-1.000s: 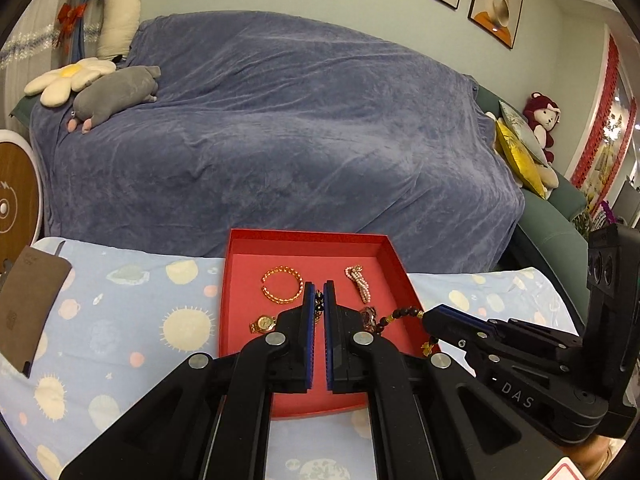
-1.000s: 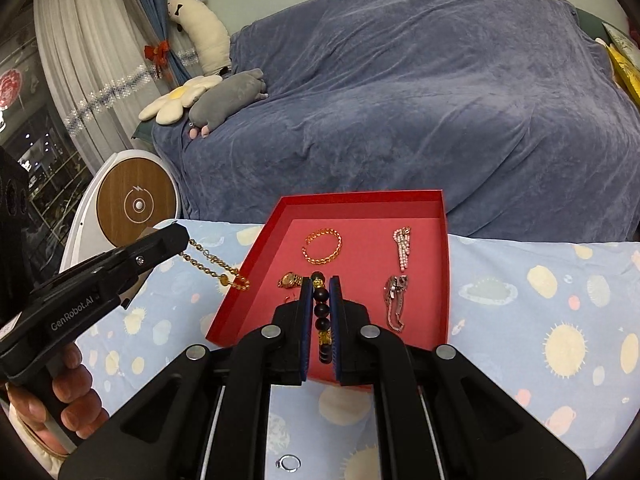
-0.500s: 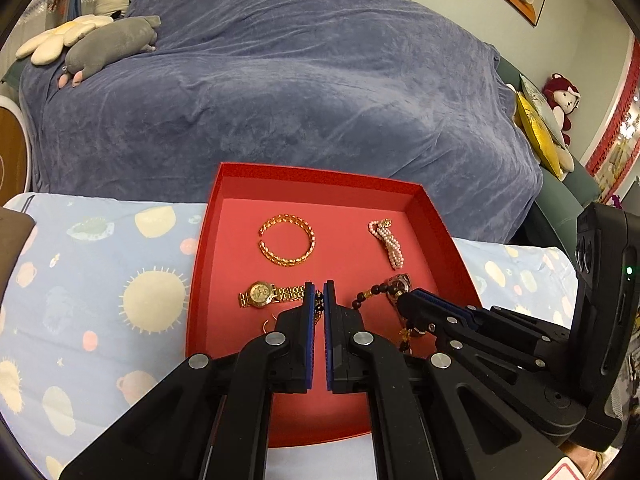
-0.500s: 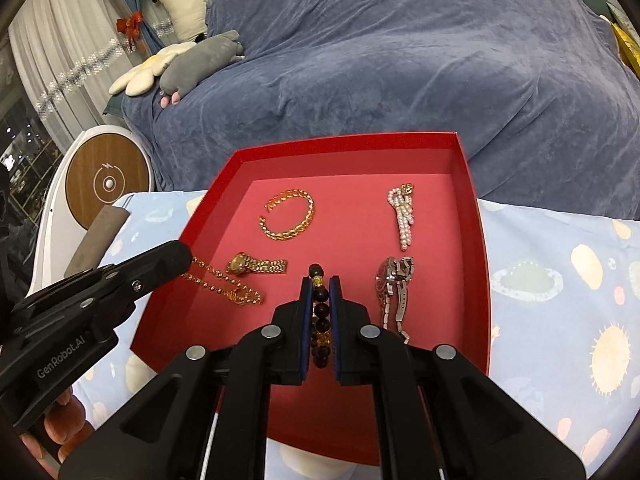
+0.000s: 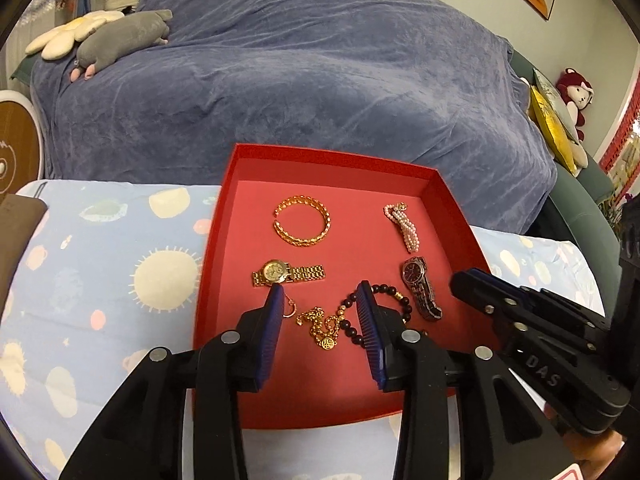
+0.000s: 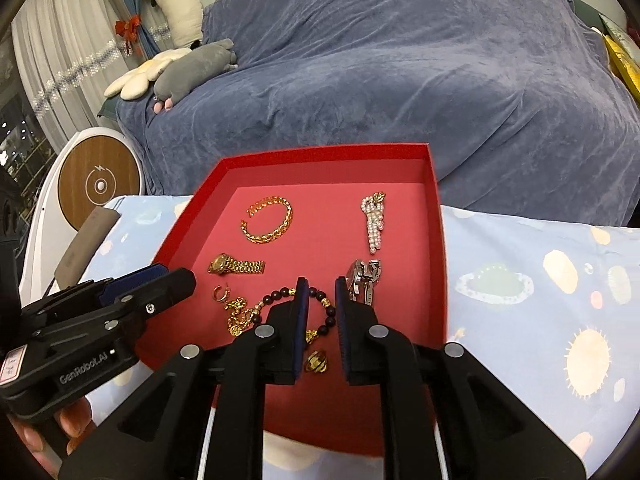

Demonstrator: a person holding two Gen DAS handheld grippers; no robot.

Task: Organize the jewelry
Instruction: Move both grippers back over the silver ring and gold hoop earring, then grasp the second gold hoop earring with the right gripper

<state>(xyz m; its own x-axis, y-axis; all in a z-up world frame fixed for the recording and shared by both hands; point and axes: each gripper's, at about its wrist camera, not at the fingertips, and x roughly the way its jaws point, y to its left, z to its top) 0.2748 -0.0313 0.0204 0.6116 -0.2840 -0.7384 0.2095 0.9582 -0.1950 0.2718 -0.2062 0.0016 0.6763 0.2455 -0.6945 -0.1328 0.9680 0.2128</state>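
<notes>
Gold chain (image 5: 320,326) between parted left gripper (image 5: 320,304) fingers, red tray (image 5: 332,158).

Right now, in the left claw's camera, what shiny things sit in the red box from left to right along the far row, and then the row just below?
Far row: gold bangle → pearl bracelet. Next row: gold watch → dark watch.
</notes>
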